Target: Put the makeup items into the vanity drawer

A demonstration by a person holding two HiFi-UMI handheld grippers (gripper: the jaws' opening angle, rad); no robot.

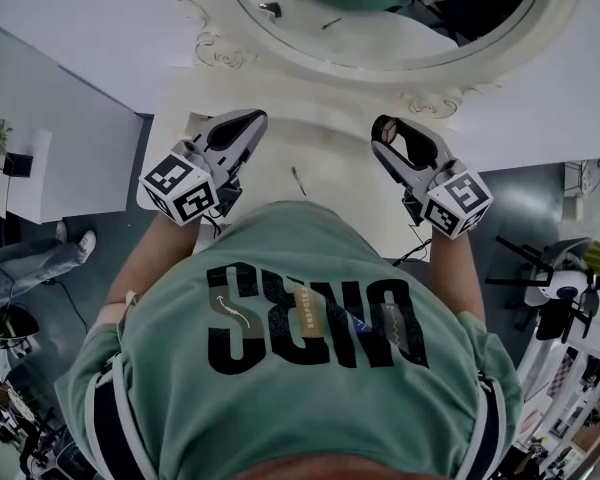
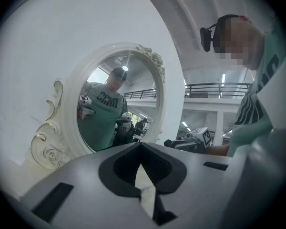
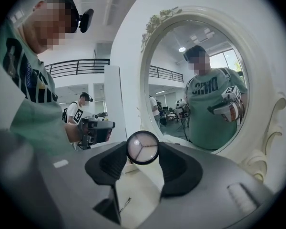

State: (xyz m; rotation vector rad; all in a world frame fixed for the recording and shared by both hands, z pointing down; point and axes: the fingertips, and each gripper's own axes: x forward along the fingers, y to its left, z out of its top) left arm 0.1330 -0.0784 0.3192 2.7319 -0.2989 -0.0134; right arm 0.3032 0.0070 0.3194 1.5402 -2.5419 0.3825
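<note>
Over the cream vanity top (image 1: 330, 158), I am gripping a round black-rimmed compact (image 3: 142, 147) in my right gripper (image 1: 388, 133); my left gripper (image 2: 141, 147) is hovering closed, empty. A thin dark stick (image 1: 297, 180) is awaiting stowing too.

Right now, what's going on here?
A person stands at a white vanity with a gripper in each hand. The right gripper has its jaws shut on a round compact, held over the vanity. The left gripper has its jaws together and empty. A thin stick lies on the vanity.
</note>
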